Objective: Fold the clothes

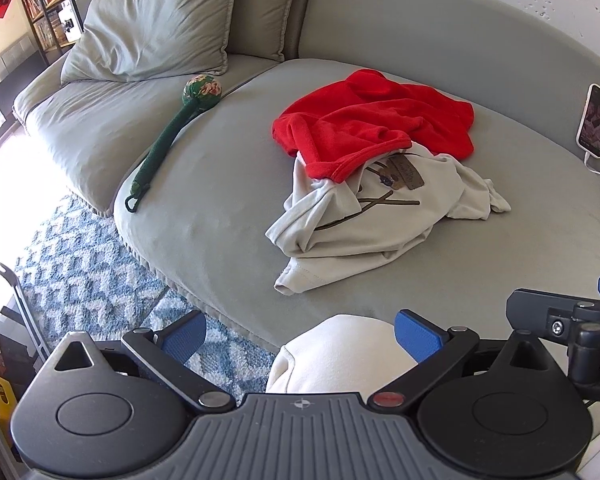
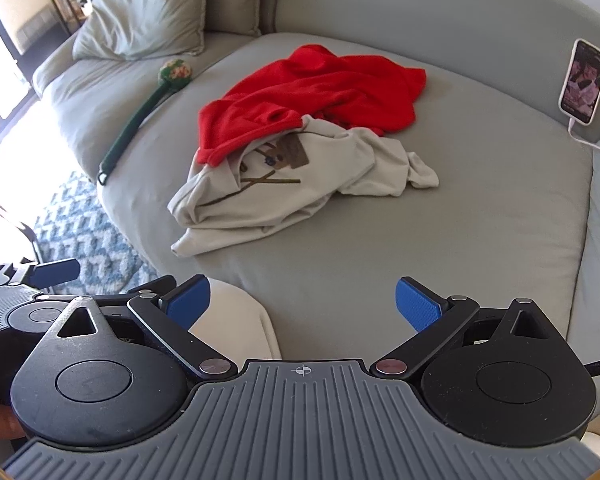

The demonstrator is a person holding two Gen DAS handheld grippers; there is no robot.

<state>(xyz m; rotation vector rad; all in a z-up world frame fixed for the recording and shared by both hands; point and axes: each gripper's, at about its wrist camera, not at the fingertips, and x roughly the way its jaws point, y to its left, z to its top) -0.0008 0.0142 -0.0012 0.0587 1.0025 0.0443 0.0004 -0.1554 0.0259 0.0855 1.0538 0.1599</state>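
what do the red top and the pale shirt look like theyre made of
Red top: seems a soft, matte knit, maybe fleecy cotton; it lies in thick rounded folds with a ribbed edge. Pale shirt: looks like thin matte cotton jersey; it creases finely and carries a dark print.

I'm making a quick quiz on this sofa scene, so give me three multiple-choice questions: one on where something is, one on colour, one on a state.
1. Where does the red garment lie?
A. partly over the white T-shirt
B. on the rug
C. under the pillow

2. What colour are the fingertip pads of the right hand-held gripper?
A. yellow
B. blue
C. green

3. What state is the left hand-held gripper in?
A. shut on the shirt
B. shut on nothing
C. open, holding nothing

Answers: 1 A, its red edge overlaps the shirt's top; 2 B, both pads show blue; 3 C, its fingers stand wide apart short of the clothes.
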